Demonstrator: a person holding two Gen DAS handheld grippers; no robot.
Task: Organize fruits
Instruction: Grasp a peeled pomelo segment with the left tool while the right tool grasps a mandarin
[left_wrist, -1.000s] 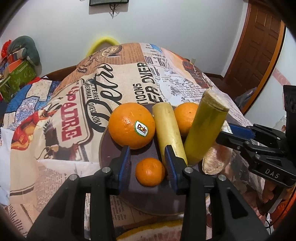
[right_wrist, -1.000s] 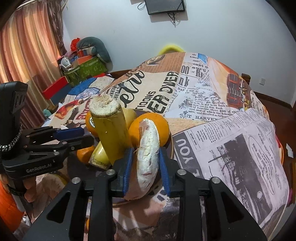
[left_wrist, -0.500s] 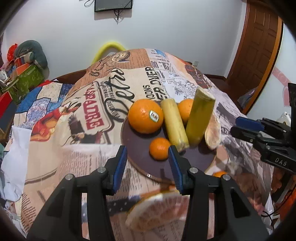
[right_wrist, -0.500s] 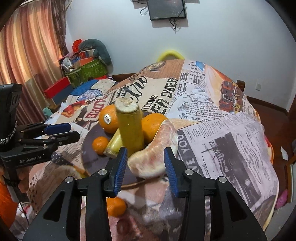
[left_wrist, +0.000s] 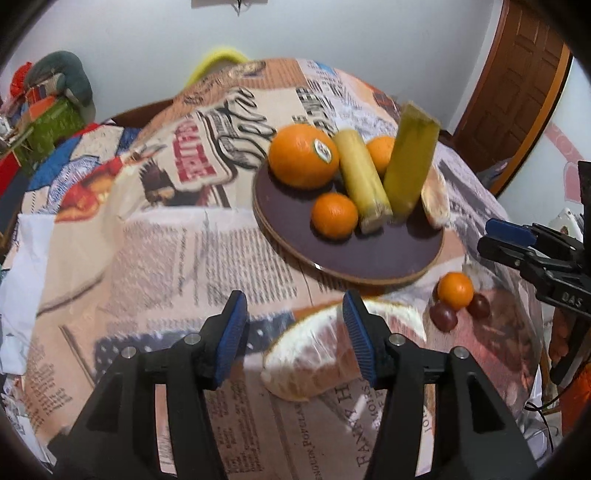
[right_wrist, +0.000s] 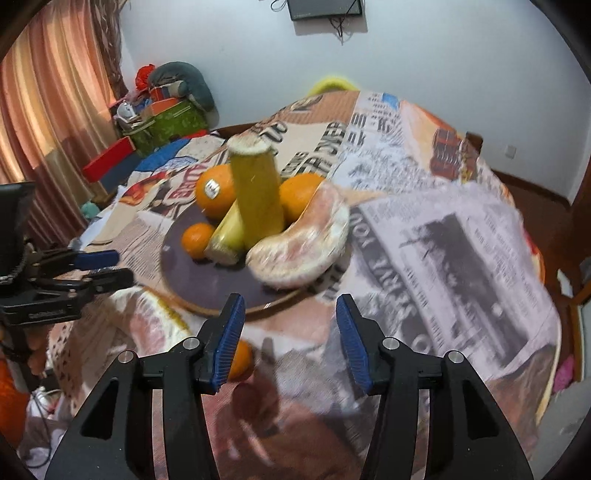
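A dark round plate (left_wrist: 388, 254) held a large stickered orange (left_wrist: 301, 157), a second orange (left_wrist: 380, 151) behind, a small mandarin (left_wrist: 334, 215), two sugarcane pieces, one lying (left_wrist: 364, 184), one leaning upright (left_wrist: 410, 162), and a wrapped pomelo wedge (right_wrist: 299, 247). Off the plate lay another wrapped pomelo wedge (left_wrist: 321, 354), a mandarin (left_wrist: 455, 290) and two grapes (left_wrist: 443, 316).

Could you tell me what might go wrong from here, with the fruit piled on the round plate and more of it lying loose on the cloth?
1. The green cane piece stands steeply tilted against the other fruit; a nudge could topple it.
2. The wrapped pomelo wedge lies at the rim of the plate and might slide off.
3. The small orange and two grapes lie loose on wrinkled cloth and could roll away.
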